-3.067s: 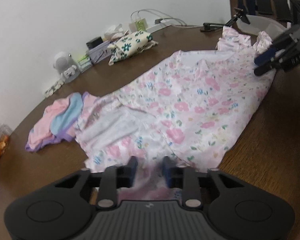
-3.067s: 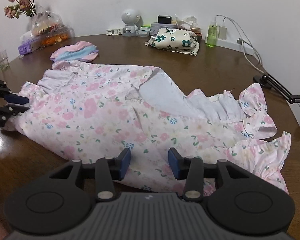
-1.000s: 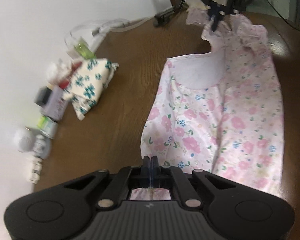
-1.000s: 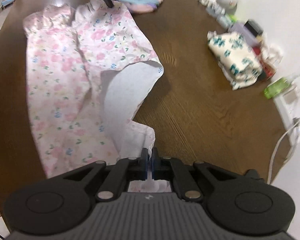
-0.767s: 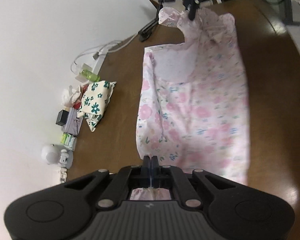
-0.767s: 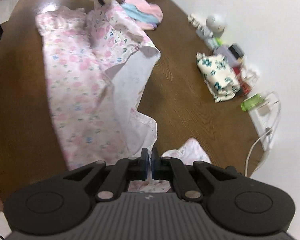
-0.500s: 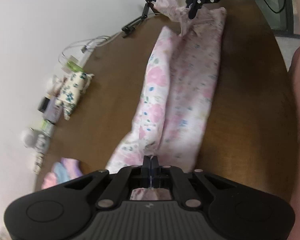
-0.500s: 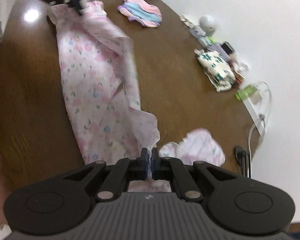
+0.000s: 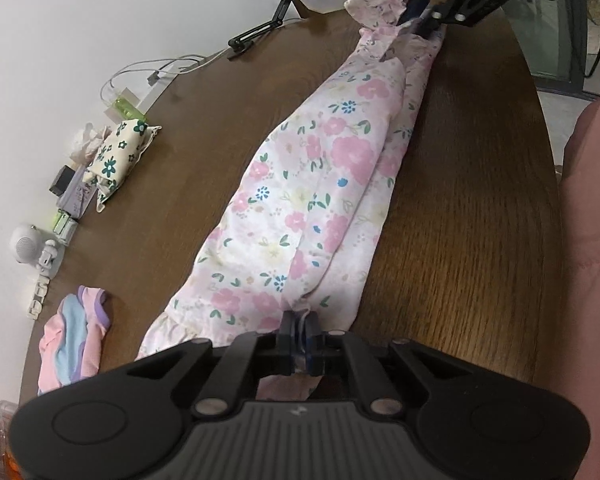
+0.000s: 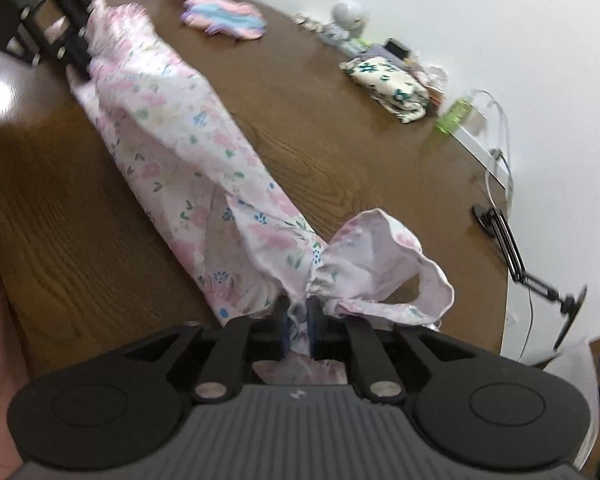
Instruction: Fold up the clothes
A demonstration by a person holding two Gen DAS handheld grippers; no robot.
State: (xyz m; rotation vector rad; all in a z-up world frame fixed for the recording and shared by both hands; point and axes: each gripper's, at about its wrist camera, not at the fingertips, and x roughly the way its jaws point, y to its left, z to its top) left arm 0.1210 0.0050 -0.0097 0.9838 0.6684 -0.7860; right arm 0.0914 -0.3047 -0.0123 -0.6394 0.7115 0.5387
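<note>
A pink floral dress (image 9: 320, 184) hangs stretched lengthwise between my two grippers above the brown wooden table (image 9: 460, 220), folded over into a narrow strip. My left gripper (image 9: 299, 326) is shut on its hem end. My right gripper (image 10: 298, 316) is shut on the ruffled shoulder end, and a ruffled sleeve (image 10: 384, 256) flops out to the right. The dress also shows in the right wrist view (image 10: 180, 144). Each gripper is seen from the other view, the right one (image 9: 424, 12) and the left one (image 10: 78, 56).
A folded cream floral cloth (image 9: 120, 152) and small items, a white round gadget (image 9: 26, 242) and a green bottle (image 9: 126, 106), line the wall edge. A pink-blue-purple garment (image 9: 72, 340) lies at the left. Cables (image 10: 496, 128) and a black clamp stand (image 10: 508, 248) sit at the table's far right.
Both grippers closed on the dress, lifted it off the table and swung it over; it went from lying spread flat to a narrow folded strip stretched between them.
</note>
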